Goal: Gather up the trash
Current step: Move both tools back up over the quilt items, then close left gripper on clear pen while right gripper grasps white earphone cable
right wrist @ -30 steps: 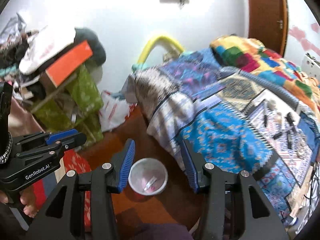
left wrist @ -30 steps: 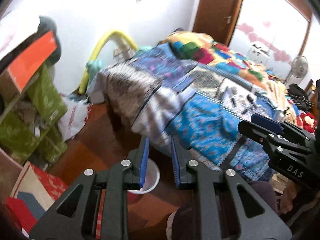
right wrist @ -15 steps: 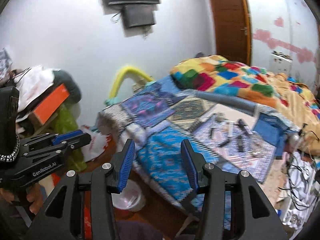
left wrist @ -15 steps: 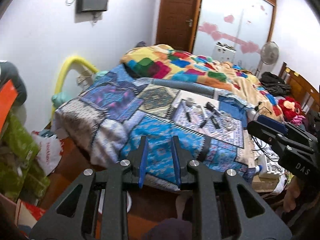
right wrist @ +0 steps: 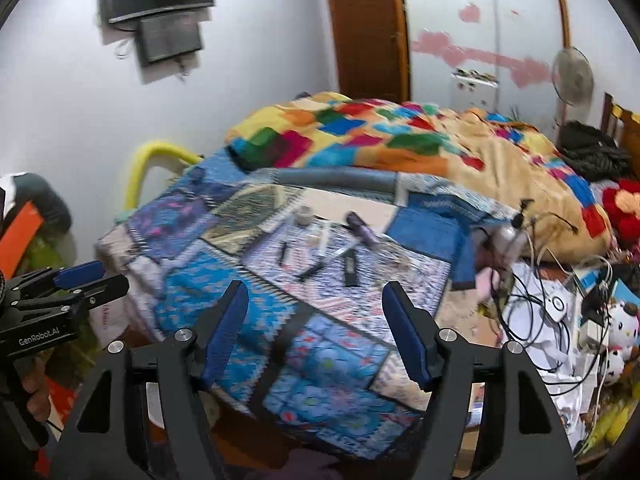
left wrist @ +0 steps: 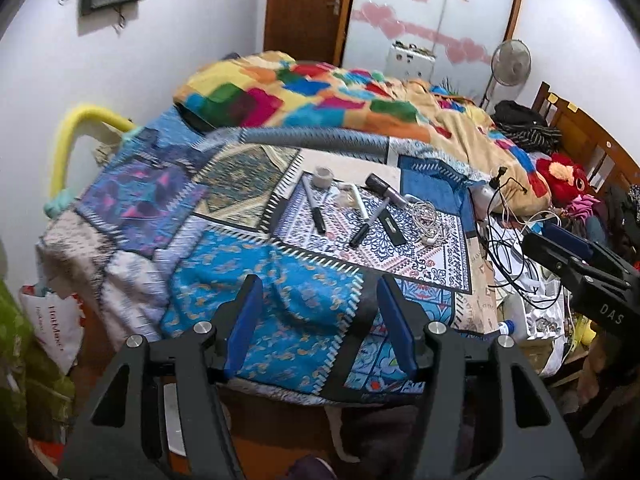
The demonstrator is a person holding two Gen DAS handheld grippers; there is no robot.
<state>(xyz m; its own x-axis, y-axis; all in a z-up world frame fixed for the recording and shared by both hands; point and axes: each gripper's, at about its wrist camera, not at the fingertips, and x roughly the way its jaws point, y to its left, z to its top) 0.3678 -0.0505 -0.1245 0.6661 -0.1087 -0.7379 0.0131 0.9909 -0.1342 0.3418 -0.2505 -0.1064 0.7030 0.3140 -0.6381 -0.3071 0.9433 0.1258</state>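
Note:
Small items lie on a patterned cloth on the bed (left wrist: 224, 276): a tape roll (left wrist: 322, 177), two dark markers (left wrist: 313, 204), a white tube (left wrist: 358, 200), a dark cylinder (left wrist: 384, 188), a black flat piece (left wrist: 390, 226) and tangled white earphones (left wrist: 426, 218). My left gripper (left wrist: 318, 292) hovers over the bed's near corner, its jaws opening with nothing between them. My right gripper (right wrist: 316, 296) hangs beside it, jaws also opening and empty, short of the tape roll (right wrist: 304, 215). A sliver of the white bin (left wrist: 173, 420) shows on the floor behind the left gripper's frame.
A bright patchwork blanket (left wrist: 320, 100) covers the far bed. Cables and papers (left wrist: 516, 256) crowd the right side, with stuffed toys (left wrist: 560, 176) and a fan (left wrist: 512, 60) beyond. A yellow foam tube (left wrist: 68, 148) and a white bag (left wrist: 52, 320) stand at the left wall.
Both views have swung up and right, from the floor and white bin to the top of the bed. Both grippers' jaws stand wider apart than before.

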